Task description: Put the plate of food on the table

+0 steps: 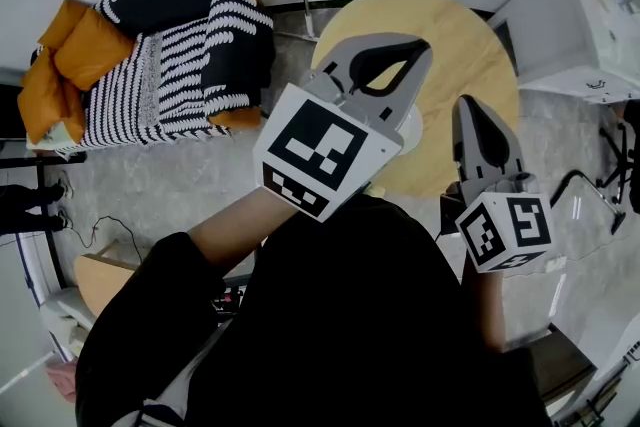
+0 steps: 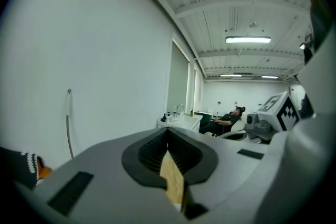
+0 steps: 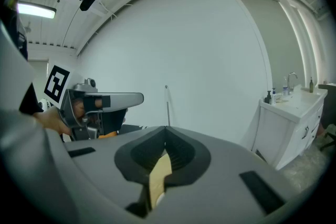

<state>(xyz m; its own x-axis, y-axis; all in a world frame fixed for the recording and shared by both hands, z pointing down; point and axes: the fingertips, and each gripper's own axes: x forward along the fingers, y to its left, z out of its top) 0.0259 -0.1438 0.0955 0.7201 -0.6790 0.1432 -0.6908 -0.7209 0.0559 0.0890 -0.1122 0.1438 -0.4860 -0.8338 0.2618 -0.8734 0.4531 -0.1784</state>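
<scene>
A round wooden table (image 1: 470,45) stands below me in the head view. My left gripper (image 1: 424,45) is held high over the table's left side, its jaws closed tip to tip with nothing between them. A small white rounded edge (image 1: 409,129), perhaps the plate, peeks out under it; no food shows. My right gripper (image 1: 468,102) hovers over the table's near right edge, jaws shut and empty. In the left gripper view the shut jaws (image 2: 168,131) point up at the wall, with a strip of table wood (image 2: 173,178) seen between them. The right gripper view shows the same of its jaws (image 3: 166,129).
A seat with orange cushions and a black-and-white striped blanket (image 1: 165,45) stands left of the table. A white cabinet (image 1: 575,25) is at the right. Cables (image 1: 100,230) lie on the floor. A person (image 2: 227,121) sits far back by a white sink counter (image 2: 181,121).
</scene>
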